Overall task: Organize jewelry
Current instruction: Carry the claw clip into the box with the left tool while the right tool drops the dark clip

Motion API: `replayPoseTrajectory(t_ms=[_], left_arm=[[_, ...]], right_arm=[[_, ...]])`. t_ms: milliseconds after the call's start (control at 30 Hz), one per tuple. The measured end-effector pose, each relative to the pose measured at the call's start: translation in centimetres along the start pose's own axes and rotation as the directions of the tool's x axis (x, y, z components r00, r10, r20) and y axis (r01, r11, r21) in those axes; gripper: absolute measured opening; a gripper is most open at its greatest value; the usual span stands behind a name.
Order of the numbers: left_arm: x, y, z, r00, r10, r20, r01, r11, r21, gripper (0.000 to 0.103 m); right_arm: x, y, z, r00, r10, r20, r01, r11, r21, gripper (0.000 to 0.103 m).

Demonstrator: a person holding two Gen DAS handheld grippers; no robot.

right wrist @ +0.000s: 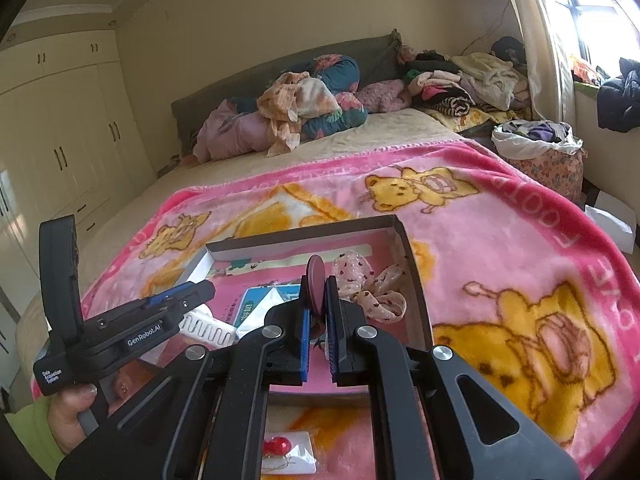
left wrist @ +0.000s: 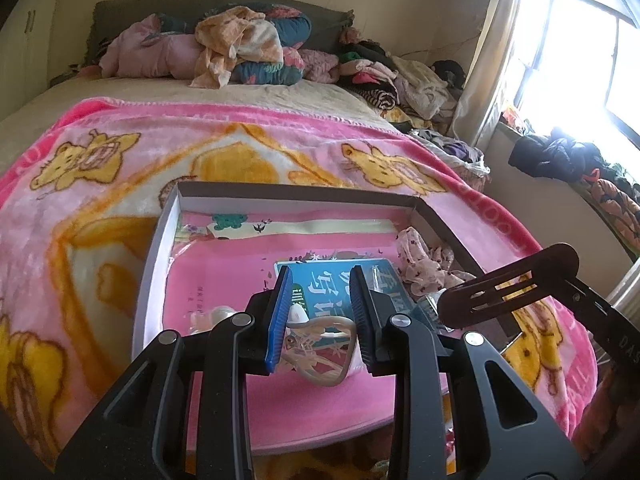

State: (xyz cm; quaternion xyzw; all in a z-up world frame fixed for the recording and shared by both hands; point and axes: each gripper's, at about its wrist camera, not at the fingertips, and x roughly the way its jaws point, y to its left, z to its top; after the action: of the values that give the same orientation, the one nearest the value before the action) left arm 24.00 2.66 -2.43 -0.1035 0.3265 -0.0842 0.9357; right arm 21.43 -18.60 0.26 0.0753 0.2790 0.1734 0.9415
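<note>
At lower centre, right gripper: right gripper (right wrist: 318, 316) is clamped on a dark pink flat clip (right wrist: 316, 284), held edge-on, its rounded end poking up past the fingertips.
Clip axis: long axis runs forward along the fingers, toward the far wall of the box (right wrist: 416, 280); in the left view the clip (left wrist: 508, 286) reads as a slotted dark bar slanting from mid right up to the right edge.
Key relation: clip hangs over the box's floor, right of centre; a spotted bow (right wrist: 370, 284) lies just right of it against the right wall, so free floor is to the left and ahead.
Left gripper: left gripper (left wrist: 320, 312) has its jaws apart, nothing pinched; a beige clasp (left wrist: 324, 350) lies between and below the fingers, touching or not I cannot tell.
Nearer hand: right, for the placing; it already holds the piece.
Pose: both tools point into the box from its near edge, left one lower and tilted in from the left.
Outward: box sits on a pink blanket (right wrist: 500, 248); a red charm on a card (right wrist: 286, 452) lies outside, near the bottom edge.
</note>
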Motion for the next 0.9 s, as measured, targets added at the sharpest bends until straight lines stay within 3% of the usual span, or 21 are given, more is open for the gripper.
replayPoseTrajectory(t_ms=[367, 900], left_arm=[[1.5, 0.8, -0.2, 0.999, 0.004, -0.038, -0.005, 1.0, -0.022, 0.021], [1.6, 1.4, -0.6, 0.999, 0.018, -0.044, -0.019, 0.999, -0.027, 0.021]], right_arm=[[3.1, -0.4, 0.2, 0.997, 0.049, -0.063, -0.047, 0.998, 0.043, 0.007], [3.5, -0.9, -2.2, 0.99, 0.063, -0.124, -0.053, 0.995, 0.083, 0.007]])
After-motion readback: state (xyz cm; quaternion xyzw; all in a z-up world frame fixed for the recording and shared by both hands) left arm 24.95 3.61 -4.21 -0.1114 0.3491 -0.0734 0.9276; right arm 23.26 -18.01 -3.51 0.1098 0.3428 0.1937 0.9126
